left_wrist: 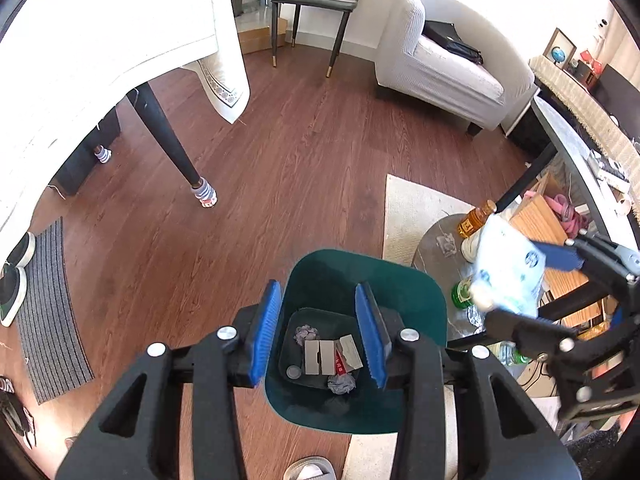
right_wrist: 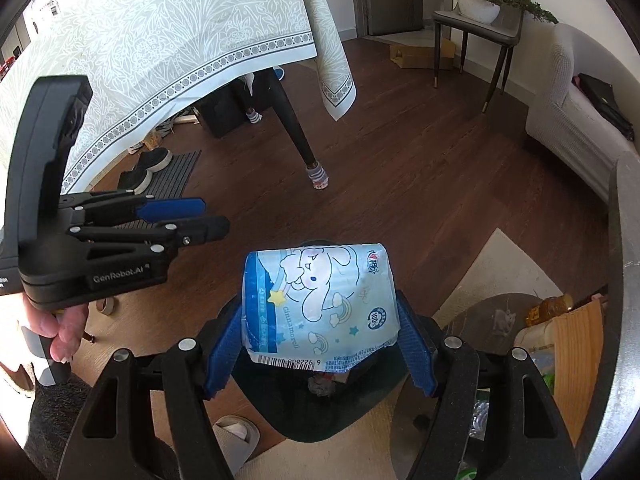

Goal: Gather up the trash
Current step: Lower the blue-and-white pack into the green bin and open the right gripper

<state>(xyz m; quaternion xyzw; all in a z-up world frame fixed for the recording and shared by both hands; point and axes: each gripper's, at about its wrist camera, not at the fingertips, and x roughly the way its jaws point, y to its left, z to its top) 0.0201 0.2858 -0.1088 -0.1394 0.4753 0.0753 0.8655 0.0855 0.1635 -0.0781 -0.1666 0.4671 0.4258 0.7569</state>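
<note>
My right tongs (right_wrist: 320,344) clamp a blue-and-white cartoon tissue pack (right_wrist: 320,304) above the green bin (left_wrist: 400,280); my left tongs (left_wrist: 320,328) hang empty, jaws apart, over crumpled paper (left_wrist: 342,383) inside. Bottles (left_wrist: 476,216) crowd the round table (left_wrist: 432,236) right.

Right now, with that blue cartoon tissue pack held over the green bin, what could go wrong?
The soft blue-and-white plastic tissue pack sits wide between the right gripper pads and overhangs them, so it might slip early. Released off-centre, it could catch the dark green plastic bin rim and land on the floor. The empty left gripper hangs over the bin mouth and may block the drop.
</note>
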